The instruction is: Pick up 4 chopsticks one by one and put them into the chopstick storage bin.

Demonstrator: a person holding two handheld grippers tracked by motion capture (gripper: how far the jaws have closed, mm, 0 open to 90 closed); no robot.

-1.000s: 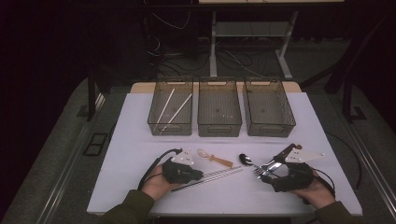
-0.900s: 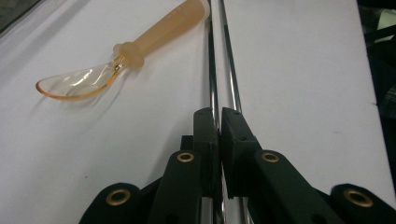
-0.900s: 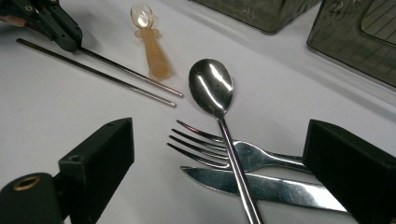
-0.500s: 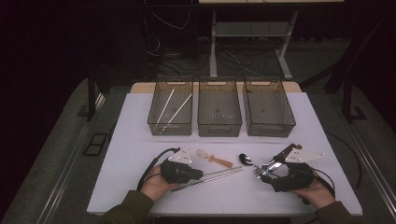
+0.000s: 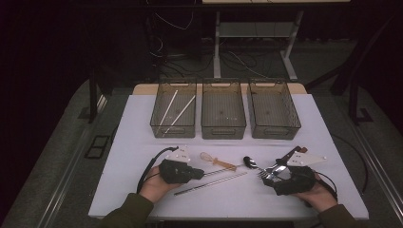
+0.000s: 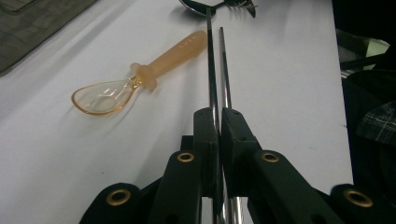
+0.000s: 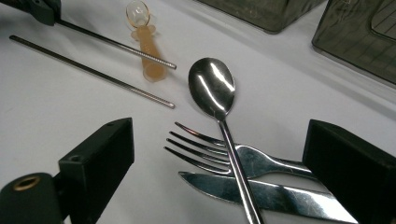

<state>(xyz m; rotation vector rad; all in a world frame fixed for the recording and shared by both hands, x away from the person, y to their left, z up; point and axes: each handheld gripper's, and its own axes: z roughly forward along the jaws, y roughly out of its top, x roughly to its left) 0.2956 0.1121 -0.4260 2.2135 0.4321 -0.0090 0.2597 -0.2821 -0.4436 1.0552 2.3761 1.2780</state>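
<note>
In the left gripper view, the left gripper (image 6: 217,122) is pinching a metal chopstick (image 6: 209,70) between nearly closed jaws at lower centre, with a second chopstick (image 6: 225,70) lying just beside it, both running toward the top of the frame. An orange plastic spoon (image 6: 140,77) is lying to their left on the white table (image 6: 289,93). In the right gripper view, the right gripper (image 7: 219,158) is standing wide, its jaws flanking a steel spoon (image 7: 212,91) crossing a fork (image 7: 210,154) and knife (image 7: 261,191) at lower centre.
</note>
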